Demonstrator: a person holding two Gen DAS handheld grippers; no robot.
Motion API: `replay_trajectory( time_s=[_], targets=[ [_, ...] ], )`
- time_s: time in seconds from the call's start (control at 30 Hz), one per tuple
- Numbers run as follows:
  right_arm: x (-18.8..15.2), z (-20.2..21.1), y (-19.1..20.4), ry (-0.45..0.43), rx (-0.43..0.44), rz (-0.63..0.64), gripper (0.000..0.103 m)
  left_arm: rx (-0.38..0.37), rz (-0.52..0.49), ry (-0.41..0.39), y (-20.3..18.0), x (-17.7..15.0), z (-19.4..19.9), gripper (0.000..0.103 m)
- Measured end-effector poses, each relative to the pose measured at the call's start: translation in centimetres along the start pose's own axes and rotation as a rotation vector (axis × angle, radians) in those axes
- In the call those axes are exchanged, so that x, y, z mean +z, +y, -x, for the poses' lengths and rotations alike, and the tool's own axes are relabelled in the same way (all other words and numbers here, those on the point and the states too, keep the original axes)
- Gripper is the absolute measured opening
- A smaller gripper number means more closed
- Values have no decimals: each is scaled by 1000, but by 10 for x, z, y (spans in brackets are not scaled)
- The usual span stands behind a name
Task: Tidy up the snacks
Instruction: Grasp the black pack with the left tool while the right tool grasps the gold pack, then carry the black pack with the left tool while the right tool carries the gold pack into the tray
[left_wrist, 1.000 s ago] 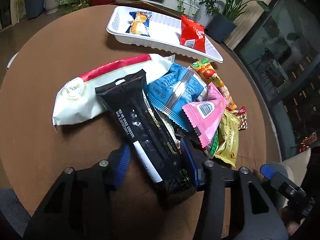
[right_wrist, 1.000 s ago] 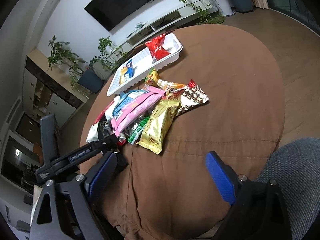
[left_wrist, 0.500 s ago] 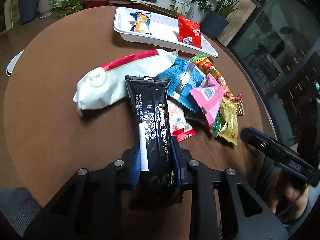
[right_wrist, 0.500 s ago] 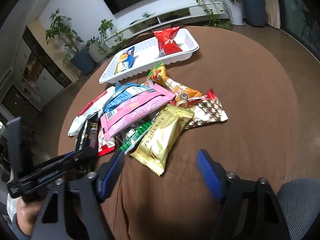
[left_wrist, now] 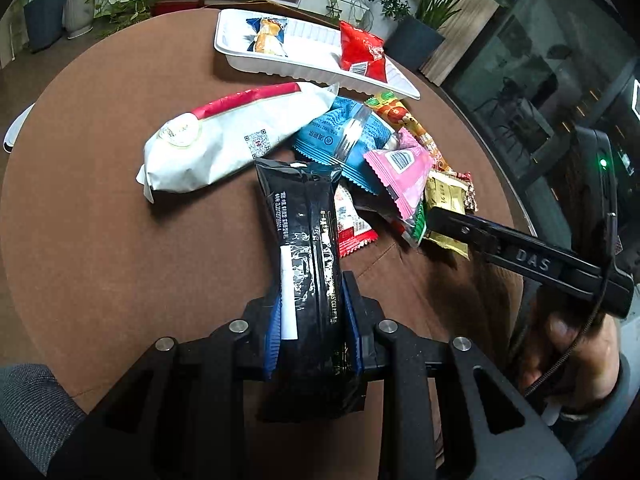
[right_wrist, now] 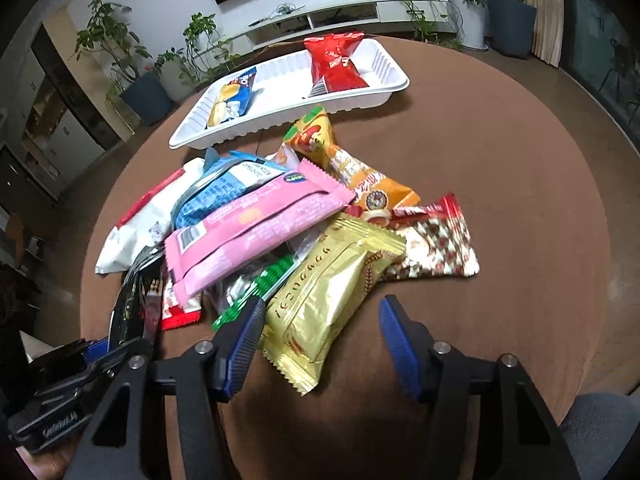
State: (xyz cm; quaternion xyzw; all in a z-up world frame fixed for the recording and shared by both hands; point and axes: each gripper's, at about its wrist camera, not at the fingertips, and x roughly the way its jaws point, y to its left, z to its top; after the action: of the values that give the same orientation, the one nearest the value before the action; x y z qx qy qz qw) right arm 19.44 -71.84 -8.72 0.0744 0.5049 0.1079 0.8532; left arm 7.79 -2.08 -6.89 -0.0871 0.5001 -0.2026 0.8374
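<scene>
My left gripper [left_wrist: 311,320] is shut on a long black snack packet [left_wrist: 306,240], holding its near end just above the brown table. My right gripper [right_wrist: 320,340] is open, its jaws on either side of the near end of a gold packet [right_wrist: 332,296]. The snack pile holds a pink packet [right_wrist: 256,228], a blue packet [left_wrist: 344,140], a large white-and-red packet [left_wrist: 232,140], an orange packet [right_wrist: 348,168] and a red-checked packet [right_wrist: 432,244]. A white tray [right_wrist: 384,80] at the far side holds a red packet [right_wrist: 334,64] and a blue-yellow one [right_wrist: 232,100].
The round brown table [left_wrist: 80,220] carries everything. A grey chair edge [right_wrist: 600,428] is at the lower right. Potted plants [right_wrist: 140,88] and a low white TV bench [right_wrist: 340,16] stand beyond the table. The right gripper's body [left_wrist: 520,256] shows in the left wrist view.
My left gripper closed on the black packet and drew it out of the pile. My right gripper moved in toward the gold packet, staying open.
</scene>
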Motion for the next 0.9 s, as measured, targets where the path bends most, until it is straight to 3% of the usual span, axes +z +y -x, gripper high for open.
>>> replay_trajectory(
  time_s=[0.17, 0.5, 0.9],
  targets=[
    [5, -3, 2, 2, -12, 1, 63, 7, -12, 0, -1, 0, -1, 25],
    [4, 1, -7, 7, -1, 6, 34, 8, -20, 2, -2, 0, -1, 25],
    [-19, 34, -25, -36, 70, -52, 32, -34, 4, -1, 3, -1, 4, 24]
  ],
)
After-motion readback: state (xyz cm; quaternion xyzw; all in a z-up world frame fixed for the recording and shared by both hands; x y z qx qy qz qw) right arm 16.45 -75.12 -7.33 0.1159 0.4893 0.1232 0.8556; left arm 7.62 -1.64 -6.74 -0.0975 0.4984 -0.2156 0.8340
